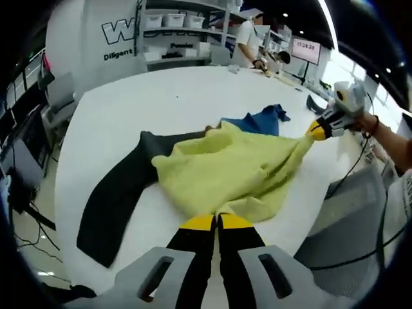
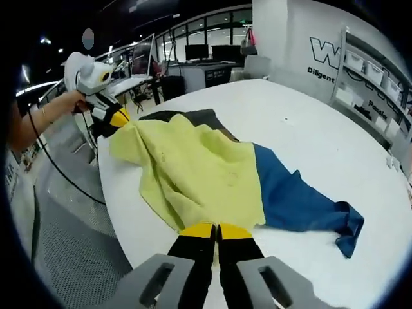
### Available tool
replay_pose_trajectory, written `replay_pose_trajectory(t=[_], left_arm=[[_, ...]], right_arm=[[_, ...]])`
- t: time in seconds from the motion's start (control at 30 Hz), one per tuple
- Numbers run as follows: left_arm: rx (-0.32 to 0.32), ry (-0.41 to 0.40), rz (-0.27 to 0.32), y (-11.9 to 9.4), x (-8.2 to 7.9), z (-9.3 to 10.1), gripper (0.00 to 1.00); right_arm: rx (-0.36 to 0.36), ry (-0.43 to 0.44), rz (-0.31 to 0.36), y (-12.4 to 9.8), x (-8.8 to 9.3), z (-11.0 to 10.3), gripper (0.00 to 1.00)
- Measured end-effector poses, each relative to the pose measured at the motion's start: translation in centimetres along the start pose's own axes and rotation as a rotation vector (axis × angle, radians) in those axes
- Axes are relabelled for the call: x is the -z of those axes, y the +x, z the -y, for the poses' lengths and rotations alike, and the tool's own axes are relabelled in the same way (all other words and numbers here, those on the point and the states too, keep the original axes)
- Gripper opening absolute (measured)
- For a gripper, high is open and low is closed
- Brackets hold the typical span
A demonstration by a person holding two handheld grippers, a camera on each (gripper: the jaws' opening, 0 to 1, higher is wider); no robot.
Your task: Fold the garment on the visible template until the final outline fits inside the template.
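Both my tongs are pinched shut on the pale yellow fleecy garment [image 1: 232, 170]: left tongs [image 1: 217, 222] and right tongs [image 2: 217, 230] at opposite corners. It's spread on the white round desk [image 1: 161, 103] over a dark flat template [image 1: 112, 193], I think. Folding's barely started.

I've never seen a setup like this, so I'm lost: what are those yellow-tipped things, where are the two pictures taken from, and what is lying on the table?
A person holds a two-jaw gripper in each hand, each carrying a fisheye camera looking along its jaws. The left gripper, from its own view, is shut on one edge of a yellow garment. The right gripper pinches the opposite edge. Each gripper also shows in the other's view. On the white table lie a black cloth and a blue cloth, partly under the yellow one.
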State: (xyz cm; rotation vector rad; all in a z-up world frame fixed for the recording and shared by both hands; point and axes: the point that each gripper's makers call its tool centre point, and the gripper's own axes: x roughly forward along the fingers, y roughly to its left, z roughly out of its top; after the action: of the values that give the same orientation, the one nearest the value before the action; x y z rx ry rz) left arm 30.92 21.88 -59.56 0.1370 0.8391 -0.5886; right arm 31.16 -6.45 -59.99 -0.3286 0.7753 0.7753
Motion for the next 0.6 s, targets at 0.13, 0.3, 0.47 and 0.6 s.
replay_pose_trajectory(t=[0.13, 0.3, 0.47, 0.6], left_arm=[[-0.006, -0.031, -0.015, 0.6, 1.3, -0.9, 0.05], [-0.047, -0.003, -0.005, 2.1, 1.6, -1.5, 0.05], [-0.087, -0.006, -0.015, 3.3, 2.1, -1.9, 0.05], [-0.109, -0.026, 0.003, 3.8, 2.2, -2.5, 0.05]], right_arm=[[0.017, 0.042, -0.002, 1.1, 1.0, 0.8, 0.0], [0.077, 0.08, 0.074, 3.0, 1.1, 2.1, 0.0], [0.12, 0.141, 0.089, 4.5, 1.5, 3.4, 0.0], [0.133, 0.129, 0.073, 5.2, 1.7, 3.7, 0.0]])
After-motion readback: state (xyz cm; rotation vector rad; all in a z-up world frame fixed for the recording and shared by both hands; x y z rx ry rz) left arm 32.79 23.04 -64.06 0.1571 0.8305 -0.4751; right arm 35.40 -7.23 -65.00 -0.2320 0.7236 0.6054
